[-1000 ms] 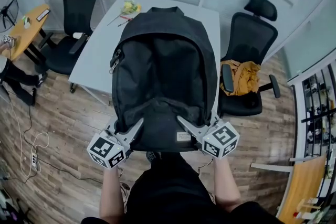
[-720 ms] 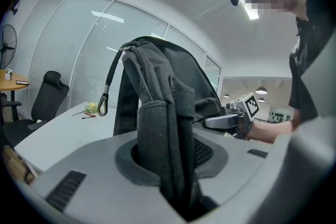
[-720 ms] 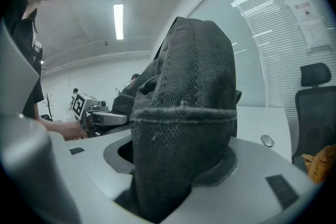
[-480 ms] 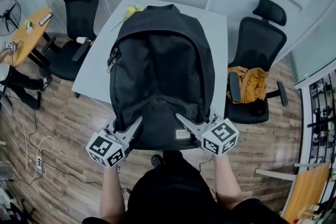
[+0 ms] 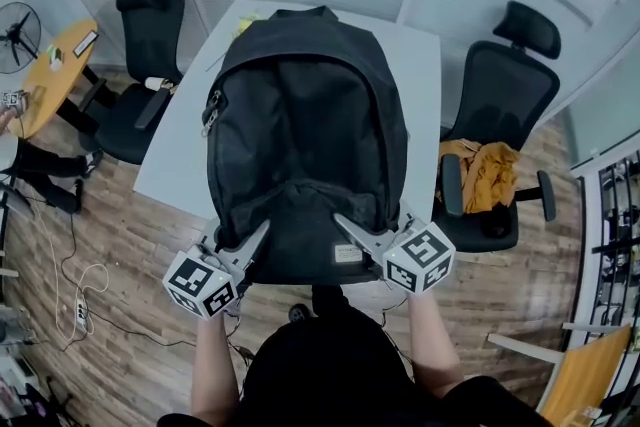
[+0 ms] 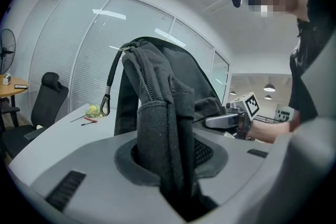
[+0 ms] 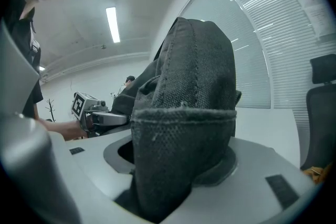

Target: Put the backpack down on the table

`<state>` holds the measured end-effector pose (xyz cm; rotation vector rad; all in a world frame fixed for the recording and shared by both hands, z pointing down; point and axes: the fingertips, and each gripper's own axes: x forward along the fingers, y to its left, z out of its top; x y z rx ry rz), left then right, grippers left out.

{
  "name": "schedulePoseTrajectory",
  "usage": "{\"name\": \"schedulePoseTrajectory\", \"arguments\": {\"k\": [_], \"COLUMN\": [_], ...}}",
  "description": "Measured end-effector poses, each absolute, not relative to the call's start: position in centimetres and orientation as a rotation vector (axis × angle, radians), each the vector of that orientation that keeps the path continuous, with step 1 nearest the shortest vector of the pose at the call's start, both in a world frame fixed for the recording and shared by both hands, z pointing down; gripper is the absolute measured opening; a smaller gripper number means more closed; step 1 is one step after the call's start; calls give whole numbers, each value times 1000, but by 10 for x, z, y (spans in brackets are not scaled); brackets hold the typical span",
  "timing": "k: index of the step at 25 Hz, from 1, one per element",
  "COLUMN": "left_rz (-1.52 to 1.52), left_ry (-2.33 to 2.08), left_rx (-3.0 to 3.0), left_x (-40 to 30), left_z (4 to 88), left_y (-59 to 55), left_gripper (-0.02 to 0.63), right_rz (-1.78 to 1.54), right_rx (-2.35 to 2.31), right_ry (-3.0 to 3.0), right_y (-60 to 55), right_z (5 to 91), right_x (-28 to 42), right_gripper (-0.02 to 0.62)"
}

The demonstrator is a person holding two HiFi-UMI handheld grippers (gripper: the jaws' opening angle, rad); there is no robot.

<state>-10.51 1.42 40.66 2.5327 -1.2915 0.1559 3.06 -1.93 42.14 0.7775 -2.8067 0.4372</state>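
A person standing at the near end of a white counter (image 5: pixel 178 147) holds a black backpack (image 5: pixel 310 130) out over it with a pair of hand-held tongs. The left tongs (image 5: pixel 262 233) are clenched on a fold of dark fabric at the bag's lower left corner. The right tongs (image 5: pixel 345 223) grasp a thicker wad of mesh-backed fabric at the lower right corner. Each gripper view shows the cloth pinched tight between the jaws.

From the head view the backpack lies front side up, its bottom edge toward the person and its top pointing to the far end of the counter, so that it hides most of the counter's middle. A zip pull (image 5: pixel 212 110) hangs on its left side, and a small pale label (image 5: pixel 347 255) sits near the bottom edge. No view shows whether the bag's underside touches the counter.

A small yellow object (image 6: pixel 93 110) and a red one (image 6: pixel 89 120) lie on the counter beyond the bag (both too small to identify). A black chair (image 5: pixel 142 65) stands at the counter's left. Another chair (image 5: pixel 505 110) at its right carries an ochre cloth (image 5: pixel 490 173) on the seat. Farther left are a wooden side table (image 5: pixel 48 67) and a fan (image 5: pixel 18 27), over a plank floor (image 5: pixel 120 245).
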Motion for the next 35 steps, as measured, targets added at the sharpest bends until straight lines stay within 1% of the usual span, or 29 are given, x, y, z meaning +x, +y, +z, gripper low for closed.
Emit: {"name": "schedulePoseTrajectory", "arguments": {"k": [10,19,35], "left_rz": [196,233,239], "left_ry": [-1335,-1358,-1340], "left_rx": [2485,2446,2420], "left_x": [-85,-72,-88], "left_z": [417,429,445], "left_y": [-33,-43,-65], "left_gripper": [112,112,112], "right_rz": [481,523,553], "right_rx": [727,695,706], "right_ry": [-2809,-2807,-2770], "right_y": [-71,-83,-104], "right_z": [435,449,463], "right_x": [49,62,46], "right_gripper": [250,249,249]}}
